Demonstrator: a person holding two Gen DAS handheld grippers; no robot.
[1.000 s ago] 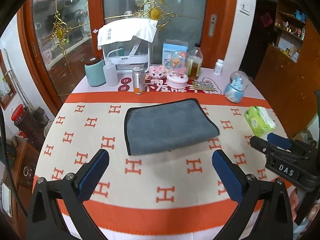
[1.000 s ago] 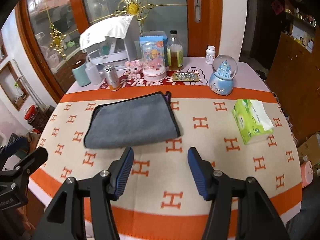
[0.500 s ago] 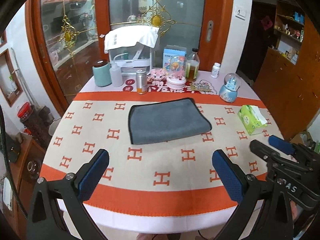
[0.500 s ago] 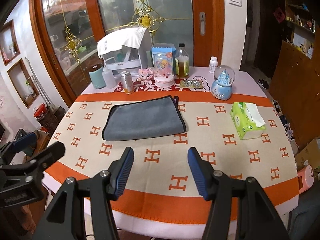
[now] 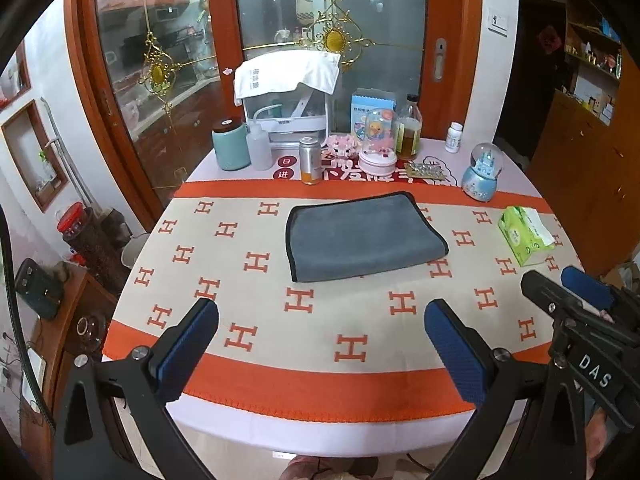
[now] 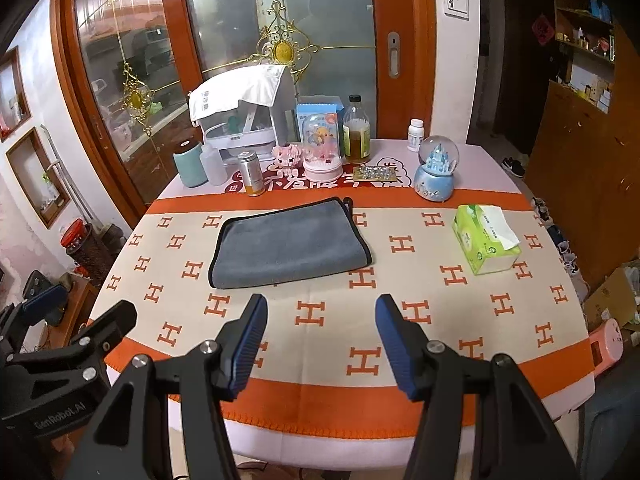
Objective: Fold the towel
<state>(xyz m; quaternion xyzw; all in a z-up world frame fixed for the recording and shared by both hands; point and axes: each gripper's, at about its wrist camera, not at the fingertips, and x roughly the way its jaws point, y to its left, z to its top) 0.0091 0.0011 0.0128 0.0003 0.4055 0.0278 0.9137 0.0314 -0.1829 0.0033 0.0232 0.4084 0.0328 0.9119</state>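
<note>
- Lying flat on the middle of the round table point(image 5: 400, 428), toward its far half, the grey towel point(image 5: 362, 238) is already folded into a neat rectangle with a thin black edge binding and a soft, matte pile.
- In the right wrist view the towel point(image 6: 286, 246) shows a small loop or corner sticking up at its far right corner; its long sides run left to right, slightly skewed.
- It rests on a cream and orange cloth point(image 5: 256, 260) patterned with orange H shapes.
- The left gripper point(image 5: 320, 346) hangs over the near edge of the table, its blue-padded jaws spread wide and holding nothing, well apart from the towel.
- The right gripper point(image 6: 322, 344) sits likewise near the table's near edge, jaws spread and bare.
- A green tissue pack point(image 6: 484, 240) lies to the right of the towel, apart from it.
- Bottles, a snow globe point(image 6: 436, 174) and other items line the far edge.
</note>
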